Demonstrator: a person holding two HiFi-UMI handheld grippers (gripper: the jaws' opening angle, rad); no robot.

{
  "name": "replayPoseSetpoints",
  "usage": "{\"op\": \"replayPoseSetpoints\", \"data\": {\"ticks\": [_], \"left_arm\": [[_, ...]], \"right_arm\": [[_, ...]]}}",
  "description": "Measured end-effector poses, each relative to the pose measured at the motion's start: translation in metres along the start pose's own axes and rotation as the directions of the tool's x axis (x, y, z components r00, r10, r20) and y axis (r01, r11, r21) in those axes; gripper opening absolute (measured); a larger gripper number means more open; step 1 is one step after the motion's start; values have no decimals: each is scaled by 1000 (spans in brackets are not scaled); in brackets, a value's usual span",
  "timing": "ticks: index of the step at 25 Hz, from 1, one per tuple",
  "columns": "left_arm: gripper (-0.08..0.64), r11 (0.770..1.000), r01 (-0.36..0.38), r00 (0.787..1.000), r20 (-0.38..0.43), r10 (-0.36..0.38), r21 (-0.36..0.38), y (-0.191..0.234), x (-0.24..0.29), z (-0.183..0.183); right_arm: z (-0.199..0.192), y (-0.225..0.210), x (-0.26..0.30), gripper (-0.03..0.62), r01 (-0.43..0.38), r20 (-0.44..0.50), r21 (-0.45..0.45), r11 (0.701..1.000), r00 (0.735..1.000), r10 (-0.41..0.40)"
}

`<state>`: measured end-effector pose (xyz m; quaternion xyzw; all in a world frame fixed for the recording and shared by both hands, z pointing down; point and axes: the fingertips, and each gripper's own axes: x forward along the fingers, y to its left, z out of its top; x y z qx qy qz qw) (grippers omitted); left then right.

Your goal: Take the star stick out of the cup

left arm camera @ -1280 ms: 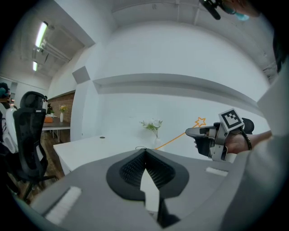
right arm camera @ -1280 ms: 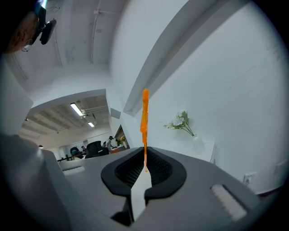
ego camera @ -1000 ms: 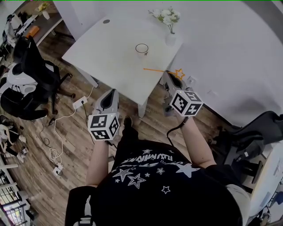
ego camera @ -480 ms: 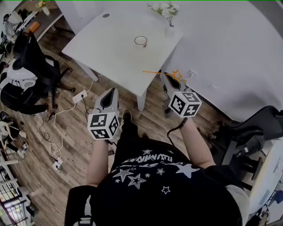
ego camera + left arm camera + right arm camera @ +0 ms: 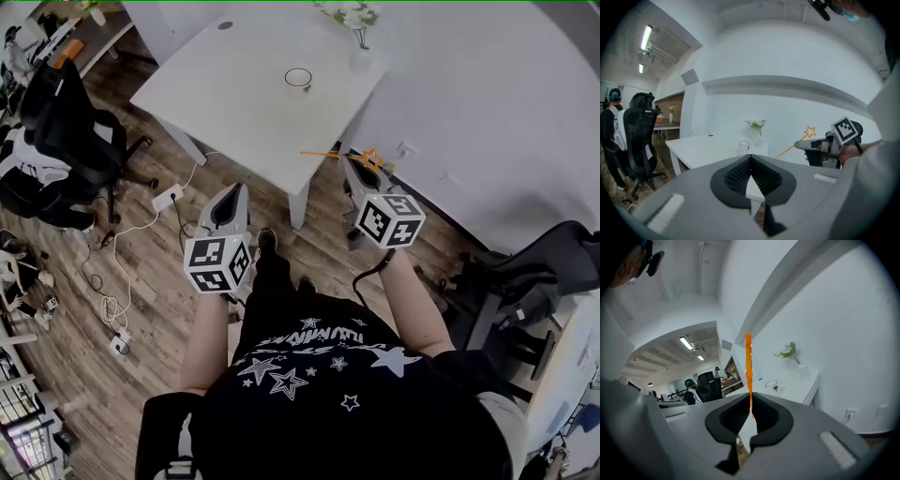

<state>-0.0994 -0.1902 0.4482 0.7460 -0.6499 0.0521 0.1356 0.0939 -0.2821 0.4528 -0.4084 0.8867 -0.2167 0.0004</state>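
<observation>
Fingers (image 5: 765, 414) of the right gripper (image 5: 750, 401) are pressed onto the star stick (image 5: 748, 366), whose thin orange shaft stands between the ribbed pads and crosses them at a right angle. Its long axis therefore runs across the gripper's pointing line, not along it. In the head view the plain end reaches toward the left gripper's side, and the star sits just past the fingers on the opposite side. From the left gripper view the shaft tilts, star end higher.

The left gripper (image 5: 750, 161) has its fingers (image 5: 736, 177) closed together with nothing between them. It hangs beside the right one and apart from the stick.

Measured from the cup (image 5: 298, 79), the stick is well apart. It is off the near edge of the tabletop (image 5: 234, 103) and over the wooden floor, on the person's side. The cup stands upright and looks empty, with a vase of white flowers (image 5: 361, 58) near it toward the wall. A black office chair (image 5: 66, 112) stands far off on the other side of the cup.

By my reading the stick is already out, so the task's main step looks done. Whatever comes next belongs to the right hand. Because the shaft is held crosswise, setting it down would mean lowering it flat rather than pointing it in.
</observation>
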Motion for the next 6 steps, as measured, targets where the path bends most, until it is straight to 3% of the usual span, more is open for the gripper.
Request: {"op": "replayPoseSetpoints", "data": {"ticks": [6], "left_arm": [[3, 1000, 3, 1000, 3, -3, 2, -3, -3, -2]], "right_arm": [[-7, -3, -3, 29, 3, -14, 5, 1000, 1000, -3]]}}
